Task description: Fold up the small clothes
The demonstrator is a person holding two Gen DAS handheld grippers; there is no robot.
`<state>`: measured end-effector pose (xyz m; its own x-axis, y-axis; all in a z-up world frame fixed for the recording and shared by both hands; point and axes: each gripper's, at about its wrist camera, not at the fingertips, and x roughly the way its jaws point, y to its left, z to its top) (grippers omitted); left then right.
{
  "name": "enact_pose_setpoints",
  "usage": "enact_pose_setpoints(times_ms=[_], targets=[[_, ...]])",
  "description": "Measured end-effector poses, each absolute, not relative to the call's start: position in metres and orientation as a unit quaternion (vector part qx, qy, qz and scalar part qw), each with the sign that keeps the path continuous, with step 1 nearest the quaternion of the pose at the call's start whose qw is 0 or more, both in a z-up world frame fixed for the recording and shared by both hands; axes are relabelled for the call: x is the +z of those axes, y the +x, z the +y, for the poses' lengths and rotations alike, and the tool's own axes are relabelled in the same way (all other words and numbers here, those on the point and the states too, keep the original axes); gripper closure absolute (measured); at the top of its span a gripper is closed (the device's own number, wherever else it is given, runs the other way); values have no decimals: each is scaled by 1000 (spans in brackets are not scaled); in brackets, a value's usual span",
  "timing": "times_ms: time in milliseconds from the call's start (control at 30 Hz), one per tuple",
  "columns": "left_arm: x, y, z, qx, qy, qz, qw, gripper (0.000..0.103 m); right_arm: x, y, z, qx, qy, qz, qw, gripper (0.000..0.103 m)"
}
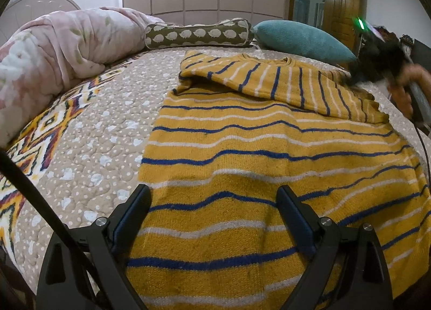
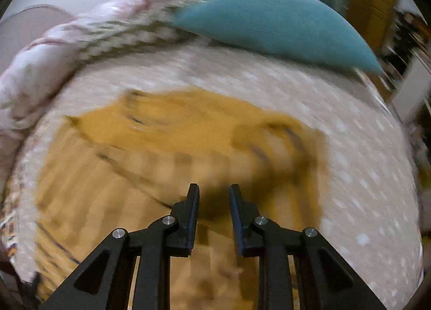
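Observation:
A yellow sweater [image 1: 269, 153] with blue and white stripes lies flat on the bed, one sleeve [image 1: 282, 81] folded across its chest. My left gripper [image 1: 214, 194] is open and empty, low over the sweater's hem. The right gripper [image 1: 414, 94], held in a hand, shows blurred at the sweater's far right edge. In the right wrist view, my right gripper [image 2: 214, 194] is open with a narrow gap, empty, hovering over the blurred sweater [image 2: 161, 153].
The sweater lies on a beige dotted quilt [image 1: 102, 132]. A rolled pink floral duvet [image 1: 54, 59] lies at left. A sheep-print bolster [image 1: 199, 34] and a teal cushion [image 1: 304, 38] lie at the head. The bed's near edge is just below my left gripper.

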<state>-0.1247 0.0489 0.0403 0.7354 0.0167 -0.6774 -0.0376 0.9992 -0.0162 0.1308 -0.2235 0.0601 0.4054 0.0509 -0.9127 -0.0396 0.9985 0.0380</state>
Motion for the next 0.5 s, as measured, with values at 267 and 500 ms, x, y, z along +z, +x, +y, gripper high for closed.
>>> enact_pose_setpoints(times_ms=[267,500], targets=[[43,-124,47,28,-1,376,926,9,86,29,-279,7,54,478,877,70],[41,-125,49,55,-16,395,917,1,80,-76,-293,15,93,441,893,58]])
